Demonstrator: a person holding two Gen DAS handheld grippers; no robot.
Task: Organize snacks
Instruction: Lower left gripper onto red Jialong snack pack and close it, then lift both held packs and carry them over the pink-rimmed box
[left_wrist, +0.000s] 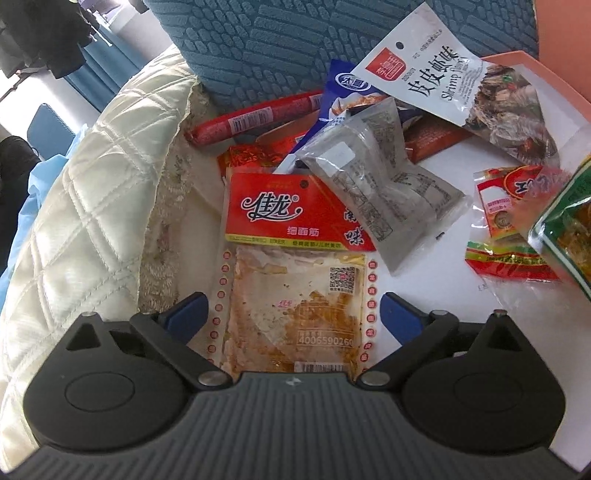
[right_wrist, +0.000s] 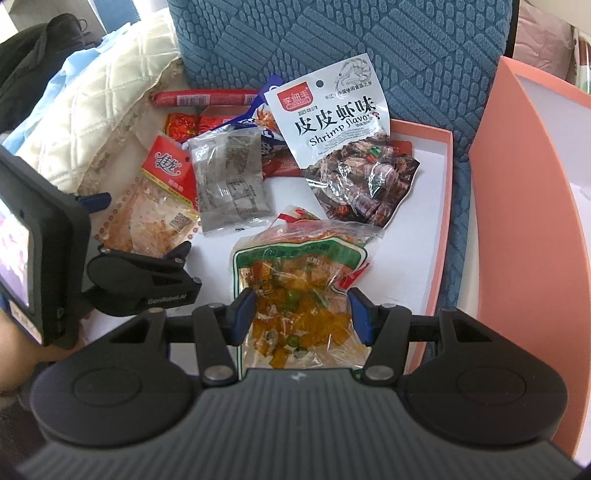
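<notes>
A red-topped gluten snack packet (left_wrist: 295, 295) lies flat on the white floor of a pink box (right_wrist: 441, 206). My left gripper (left_wrist: 295, 315) stands open around it, with one blue pad beside each long edge and not pressing. In the right wrist view the left gripper (right_wrist: 142, 229) sits at the left over the same packet (right_wrist: 155, 214). My right gripper (right_wrist: 303, 315) is shut on a clear packet with a green band and orange cubes (right_wrist: 295, 280). That packet (left_wrist: 561, 229) shows tilted at the right edge of the left wrist view.
A white shrimp-flavour packet (right_wrist: 332, 122), a grey packet (right_wrist: 229, 184), a red sausage (right_wrist: 203, 98) and small red packets (left_wrist: 509, 199) lie in the box. Its pink lid (right_wrist: 517, 184) stands at the right. A blue cushion (right_wrist: 332, 37) is behind, a cream quilted one (left_wrist: 92, 203) at the left.
</notes>
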